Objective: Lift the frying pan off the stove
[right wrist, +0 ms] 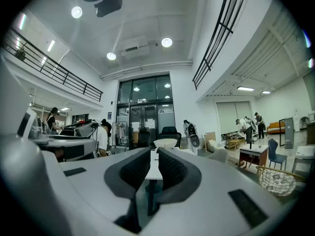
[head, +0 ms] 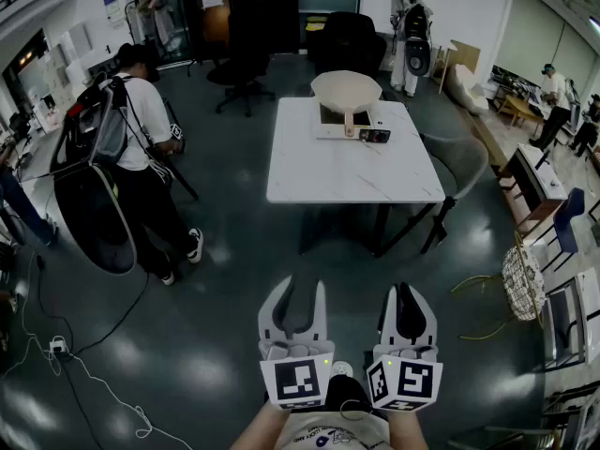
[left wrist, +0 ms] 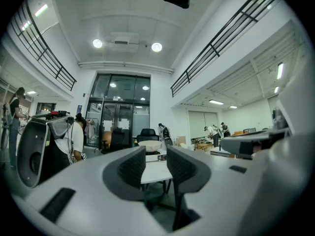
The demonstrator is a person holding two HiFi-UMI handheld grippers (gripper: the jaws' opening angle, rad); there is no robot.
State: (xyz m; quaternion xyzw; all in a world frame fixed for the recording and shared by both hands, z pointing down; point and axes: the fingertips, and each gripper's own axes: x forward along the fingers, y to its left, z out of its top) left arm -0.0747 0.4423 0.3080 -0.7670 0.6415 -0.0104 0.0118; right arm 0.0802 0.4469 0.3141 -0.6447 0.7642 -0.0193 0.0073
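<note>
Resting place of frying pan [head: 346, 90]: on the stove [head: 328, 122], at the far end of the white table [head: 352, 172]; cream-coloured, handle pointing toward the near side.
Stove: flat white unit with a dark top; a small dark item lies just beside its right front corner, too small to identify.
Left gripper [head: 302, 289]: held low in front of the person, well apart from the table; jaws parted by a modest gap, nothing between them.
Left gripper view: the left gripper [left wrist: 156, 154] is aimed at the table [left wrist: 155, 173], with the frying pan [left wrist: 149, 144] seen far off above the gap.
Right gripper [head: 405, 291]: level with the left one and just beside it; jaws drawn together, holding nothing.
Right gripper view: the right gripper [right wrist: 153, 156] shows only a sliver between its pads; the frying pan [right wrist: 166, 143] and the table [right wrist: 155, 168] lie far beyond them.
Marker cubes: one on each gripper, facing the head camera.
Person with backpack [head: 141, 148]: standing on the dark floor, left of the table.
Black chair [head: 347, 40]: beyond the far end of the table.
Grey chair [head: 459, 162]: at the table's right side.
Wire basket [head: 523, 279]: on the floor at the right.
Cables [head: 84, 373]: trailing across the floor at lower left.
</note>
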